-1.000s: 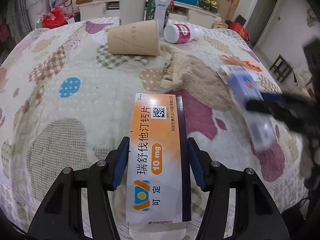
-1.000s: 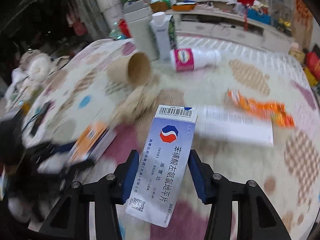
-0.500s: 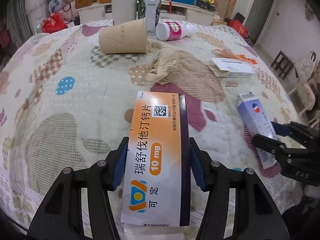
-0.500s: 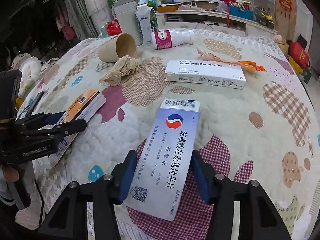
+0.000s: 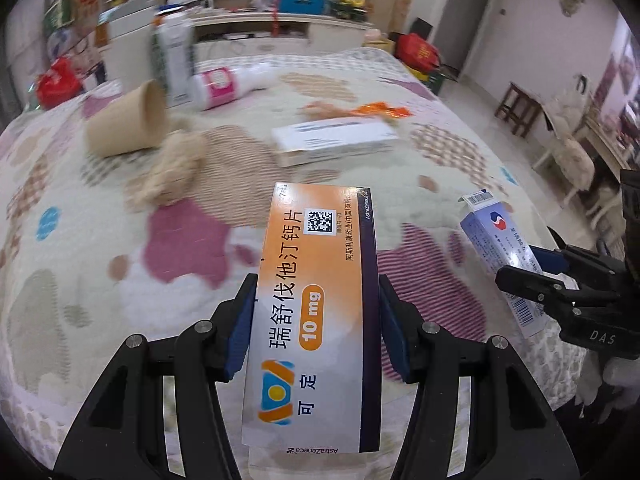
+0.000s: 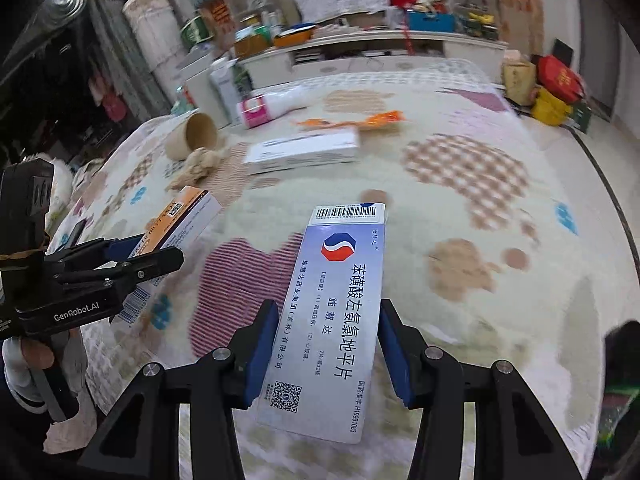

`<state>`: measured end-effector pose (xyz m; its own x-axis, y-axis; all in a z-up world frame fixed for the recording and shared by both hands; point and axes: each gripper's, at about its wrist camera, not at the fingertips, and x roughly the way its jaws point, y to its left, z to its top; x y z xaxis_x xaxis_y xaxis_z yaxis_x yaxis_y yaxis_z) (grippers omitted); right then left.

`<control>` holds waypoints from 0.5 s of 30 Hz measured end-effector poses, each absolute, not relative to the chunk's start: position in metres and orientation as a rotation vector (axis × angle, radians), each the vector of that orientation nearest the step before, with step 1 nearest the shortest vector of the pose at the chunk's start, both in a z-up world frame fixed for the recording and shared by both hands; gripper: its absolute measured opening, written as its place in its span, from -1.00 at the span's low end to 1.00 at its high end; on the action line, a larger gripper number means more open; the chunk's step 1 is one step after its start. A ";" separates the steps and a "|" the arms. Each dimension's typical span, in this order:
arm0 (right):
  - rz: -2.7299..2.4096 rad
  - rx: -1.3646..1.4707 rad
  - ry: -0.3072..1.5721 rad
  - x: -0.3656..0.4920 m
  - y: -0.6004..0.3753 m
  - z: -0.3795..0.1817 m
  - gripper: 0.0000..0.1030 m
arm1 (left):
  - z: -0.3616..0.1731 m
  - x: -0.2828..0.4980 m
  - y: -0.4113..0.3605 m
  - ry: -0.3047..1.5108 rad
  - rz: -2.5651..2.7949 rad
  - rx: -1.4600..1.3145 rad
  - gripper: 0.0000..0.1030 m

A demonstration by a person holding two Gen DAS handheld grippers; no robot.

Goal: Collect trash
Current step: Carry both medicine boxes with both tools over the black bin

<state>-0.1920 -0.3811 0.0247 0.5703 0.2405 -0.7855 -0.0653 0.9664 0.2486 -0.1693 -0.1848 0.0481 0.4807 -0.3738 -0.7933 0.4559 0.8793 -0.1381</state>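
Note:
My left gripper [image 5: 316, 320] is shut on an orange and white medicine box [image 5: 316, 300], held above the quilted table cover [image 5: 100, 240]. My right gripper [image 6: 326, 344] is shut on a pale blue medicine box [image 6: 336, 320], also above the cover. Each gripper shows in the other's view: the right one with its blue box [image 5: 500, 256] at the right edge, the left one with its orange box [image 6: 176, 220] at the left. Further back on the cover lie a white medicine box [image 5: 336, 140], an orange wrapper [image 5: 372, 110], a crumpled tissue [image 5: 172, 168], a tipped paper cup [image 5: 128, 124] and a white and pink bottle [image 5: 228, 84].
A carton [image 5: 172, 60] stands behind the cup at the table's far edge. A low cabinet [image 6: 380, 52] with clutter runs along the back wall. Right of the table are bare floor, a small stool [image 5: 520, 108] and red and yellow bags [image 6: 556, 88]. A gloved hand [image 6: 24, 364] holds the left gripper.
Both grippers have swung to the right and drawn back toward the near edge, each keeping its box. The right gripper has moved from over the table to its right edge.

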 end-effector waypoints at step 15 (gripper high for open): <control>0.014 0.334 0.876 -0.244 -0.488 0.036 -0.06 | 0.060 -0.184 -0.291 0.902 -0.636 0.209 0.06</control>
<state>-0.2436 -0.4878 0.0357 0.6435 0.1481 -0.7510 0.1239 0.9480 0.2932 -0.1838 -0.2907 0.0596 0.4524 -0.4252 -0.7839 0.5950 0.7987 -0.0899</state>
